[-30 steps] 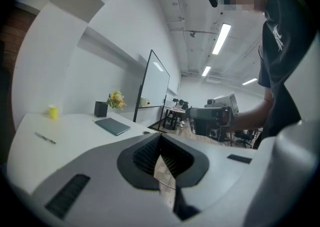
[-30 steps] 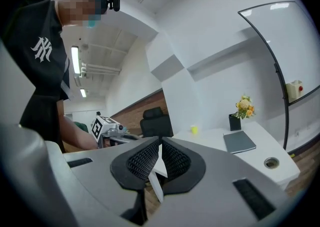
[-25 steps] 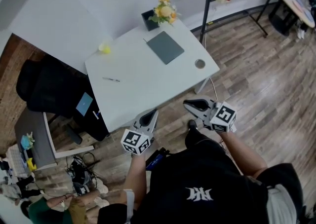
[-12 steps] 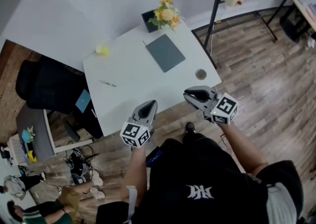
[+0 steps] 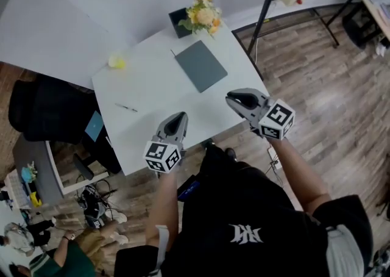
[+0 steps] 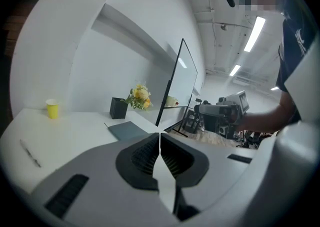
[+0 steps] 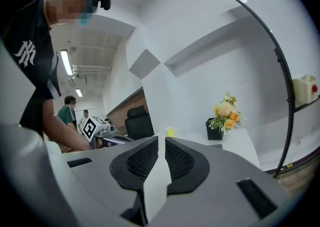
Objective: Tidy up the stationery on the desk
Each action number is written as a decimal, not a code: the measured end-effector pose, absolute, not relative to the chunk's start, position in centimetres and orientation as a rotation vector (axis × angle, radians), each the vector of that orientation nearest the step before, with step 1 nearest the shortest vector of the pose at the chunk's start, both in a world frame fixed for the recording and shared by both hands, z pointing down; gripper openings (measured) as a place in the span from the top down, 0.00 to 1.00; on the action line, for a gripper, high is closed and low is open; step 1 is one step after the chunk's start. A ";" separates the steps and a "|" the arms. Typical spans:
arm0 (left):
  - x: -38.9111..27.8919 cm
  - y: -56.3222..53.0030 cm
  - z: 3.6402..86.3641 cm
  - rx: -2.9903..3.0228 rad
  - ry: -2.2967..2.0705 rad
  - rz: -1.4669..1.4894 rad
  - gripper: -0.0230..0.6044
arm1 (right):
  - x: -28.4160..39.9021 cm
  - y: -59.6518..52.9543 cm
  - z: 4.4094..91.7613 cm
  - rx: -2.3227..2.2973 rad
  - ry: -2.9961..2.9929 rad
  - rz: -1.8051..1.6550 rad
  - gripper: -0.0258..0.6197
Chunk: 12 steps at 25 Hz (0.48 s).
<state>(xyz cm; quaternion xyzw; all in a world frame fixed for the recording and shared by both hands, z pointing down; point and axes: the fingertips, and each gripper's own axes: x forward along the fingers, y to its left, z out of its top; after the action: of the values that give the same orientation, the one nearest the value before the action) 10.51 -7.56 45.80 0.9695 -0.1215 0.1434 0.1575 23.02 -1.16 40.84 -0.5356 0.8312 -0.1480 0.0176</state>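
Left gripper (image 5: 176, 116) advanced; pen (image 5: 127, 108) lies left.

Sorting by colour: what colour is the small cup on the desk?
The small cup is yellow, clearest in the left gripper view.

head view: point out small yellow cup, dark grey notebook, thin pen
small yellow cup (image 5: 116, 62), head view, its open top
dark grey notebook (image 5: 200, 66), head view, cover centre
thin pen (image 5: 127, 108), head view, mid-barrel
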 end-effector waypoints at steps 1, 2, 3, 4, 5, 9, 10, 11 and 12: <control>10.8 -8.3 45.8 2.771 -0.341 0.408 0.96 | 23.5 -1.8 41.0 -1.679 2.580 -0.464 0.89; 11.1 -9.0 45.9 2.769 -0.334 0.405 0.96 | 23.9 -2.5 41.1 -1.693 2.575 -0.471 0.89; 11.5 -9.7 45.9 2.768 -0.328 0.404 0.96 | 24.4 -3.2 41.2 -1.707 2.571 -0.476 0.89; 11.9 -10.5 46.0 2.765 -0.322 0.402 0.96 | 24.9 -4.0 41.3 -1.721 2.566 -0.481 0.89; 12.2 -11.2 46.0 2.761 -0.317 0.399 0.96 | 25.3 -4.7 41.5 -1.734 2.562 -0.485 0.89; 13.5 -14.0 46.7 2.743 -0.300 0.408 0.96 | 26.7 -7.7 42.0 -1.773 2.532 -0.506 0.89; 13.8 -14.5 47.1 2.733 -0.292 0.417 0.96 | 26.9 -8.3 42.1 -1.782 2.527 -0.509 0.89; 14.0 -15.1 47.4 2.722 -0.285 0.423 0.95 | 27.1 -8.9 42.2 -1.791 2.525 -0.513 0.89; 14.2 -15.6 47.8 2.710 -0.279 0.425 0.94 | 27.3 -9.4 42.3 -1.798 2.523 -0.517 0.89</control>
<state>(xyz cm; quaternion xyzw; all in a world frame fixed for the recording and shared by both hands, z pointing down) 14.24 -15.60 47.78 0.9648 -0.0994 0.1514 0.1908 27.29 -9.40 42.34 -0.5725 0.8032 -0.1647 0.0003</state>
